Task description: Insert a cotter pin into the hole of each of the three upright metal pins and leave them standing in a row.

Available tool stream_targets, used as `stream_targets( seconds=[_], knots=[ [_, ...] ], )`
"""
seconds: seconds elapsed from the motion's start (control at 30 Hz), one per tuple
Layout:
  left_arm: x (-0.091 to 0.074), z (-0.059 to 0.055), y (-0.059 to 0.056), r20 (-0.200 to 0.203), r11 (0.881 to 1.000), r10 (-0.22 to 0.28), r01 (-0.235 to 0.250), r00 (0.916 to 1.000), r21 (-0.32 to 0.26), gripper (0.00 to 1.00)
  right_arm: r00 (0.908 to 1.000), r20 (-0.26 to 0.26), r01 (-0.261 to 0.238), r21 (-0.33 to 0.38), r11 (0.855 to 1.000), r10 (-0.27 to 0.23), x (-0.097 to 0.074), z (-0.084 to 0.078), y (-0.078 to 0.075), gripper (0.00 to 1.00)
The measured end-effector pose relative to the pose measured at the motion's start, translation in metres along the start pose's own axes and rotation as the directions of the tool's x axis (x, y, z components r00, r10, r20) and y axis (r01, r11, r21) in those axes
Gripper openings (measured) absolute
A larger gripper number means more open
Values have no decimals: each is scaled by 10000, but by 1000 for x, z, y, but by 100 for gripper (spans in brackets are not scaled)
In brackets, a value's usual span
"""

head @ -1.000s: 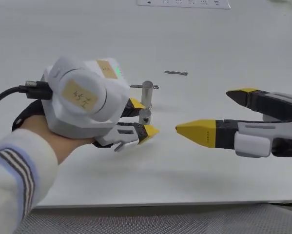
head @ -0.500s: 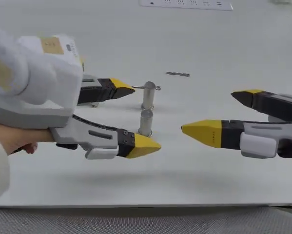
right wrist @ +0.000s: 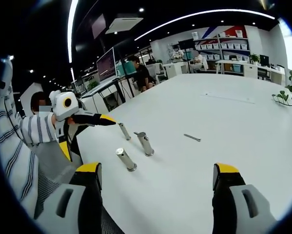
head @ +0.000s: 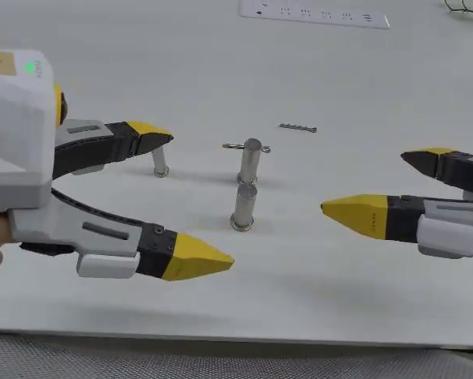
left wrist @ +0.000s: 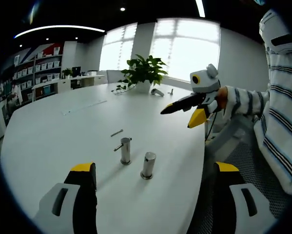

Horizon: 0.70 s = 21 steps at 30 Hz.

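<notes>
Three short metal pins stand upright on the white table (head: pixel 362 87). The far-left pin (head: pixel 160 162) is plain. The middle pin (head: pixel 252 161) has a cotter pin through its top. The nearest pin (head: pixel 244 207) is plain. A loose cotter pin (head: pixel 298 127) lies beyond them. My left gripper (head: pixel 190 197) is open wide, left of the nearest pin and apart from it. My right gripper (head: pixel 366 181) is open and empty, to the right of the pins. The left gripper view has the holed pin (left wrist: pixel 125 150) and the plain pin (left wrist: pixel 147 165) ahead of the jaws. The right gripper view has all three pins (right wrist: pixel 127 160).
A white power strip (head: pixel 315 13) lies at the far edge. The table's front edge runs just below the grippers. A potted plant (left wrist: pixel 143 73) stands far across the table. A person's striped sleeve (left wrist: pixel 282 97) holds the right gripper.
My left gripper has drawn back to the left from the nearest pin and its jaws have spread wide. That pin stands free. The right gripper has barely moved.
</notes>
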<state>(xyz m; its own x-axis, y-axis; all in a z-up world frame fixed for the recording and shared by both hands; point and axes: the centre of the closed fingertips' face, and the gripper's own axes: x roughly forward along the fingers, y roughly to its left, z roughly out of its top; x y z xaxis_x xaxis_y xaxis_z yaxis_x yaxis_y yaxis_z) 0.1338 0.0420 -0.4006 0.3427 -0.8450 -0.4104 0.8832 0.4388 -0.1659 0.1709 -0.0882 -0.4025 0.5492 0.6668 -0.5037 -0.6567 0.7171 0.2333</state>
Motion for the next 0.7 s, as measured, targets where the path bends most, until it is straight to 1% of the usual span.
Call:
stream_targets(
  seconds=[0.07, 0.1, 0.17, 0.23, 0.3, 0.33, 0.4, 0.47, 0.53, 0.57, 0.6, 0.63, 0.67, 0.7],
  knots=[
    [-2, -2, -2, -79, 10000, 67, -67, 9999, 71, 99, 9999, -104, -19, -184, 9998, 17, 0, 2, -2, 93],
    [-3, -6, -6, -265, 9999, -9, 12, 9996, 111, 99, 9998, -188, -46, -320, 9995, 40, 0, 3, -4, 92],
    [-1, -8, -10, -432, 9999, 36, -29, 9991, 163, 99, 9995, -315, -87, -539, 9985, 70, 3, 5, -11, 91],
    [-1, -10, -13, -535, 9999, 10, -5, 9986, 105, 99, 9990, -444, -104, -773, 9970, 70, 4, 8, -14, 90],
    [0, -10, -16, -560, 10000, 26, -23, 9984, 54, 99, 9968, -804, -122, -1195, 9928, 26, 6, 8, -19, 91],
    [0, -10, -17, -536, 10000, 64, -63, 9985, 16, 99, 9948, -1020, -193, -1518, 9882, 37, 6, 9, -22, 91],
    [0, -8, -19, -470, 9999, 128, -131, 9988, -52, 99, 9933, -1153, -250, -1765, 9840, 45, 9, 13, -25, 90],
    [-2, -9, -19, -480, 9999, 146, -149, 9987, -48, 99, 9916, -1288, -403, -2080, 9773, 135, 12, 17, -27, 89],
    [-2, -10, -19, -575, 9997, 237, -236, 9981, 22, 99, 9855, -1675, -690, -2498, 9658, 270, 16, 18, -30, 85],
    [-3, -11, -19, -610, 9997, 243, -241, 9978, 39, 99, 9808, -1914, -913, -2790, 9559, 378, 19, 18, -31, 83],
    [-3, -11, -20, -632, 9997, 237, -235, 9977, 31, 99, 9756, -2156, -1049, -2966, 9492, 404, 20, 16, -32, 82],
    [-3, -12, -18, -682, 9998, 222, -222, 9974, 7, 99, 9683, -2476, -1146, -3229, 9395, 330, 22, 15, -35, 80],
    [-4, -12, -18, -718, 9997, 226, -227, 9972, -6, 99, 9633, -2672, -1177, -3373, 9340, 249, 24, 14, -38, 77],
    [-12, -18, -12, -730, 9997, 261, -262, 9970, -12, 99, 9547, -2973, -1193, -3519, 9284, 100, 27, 13, -43, 75]
  ],
)
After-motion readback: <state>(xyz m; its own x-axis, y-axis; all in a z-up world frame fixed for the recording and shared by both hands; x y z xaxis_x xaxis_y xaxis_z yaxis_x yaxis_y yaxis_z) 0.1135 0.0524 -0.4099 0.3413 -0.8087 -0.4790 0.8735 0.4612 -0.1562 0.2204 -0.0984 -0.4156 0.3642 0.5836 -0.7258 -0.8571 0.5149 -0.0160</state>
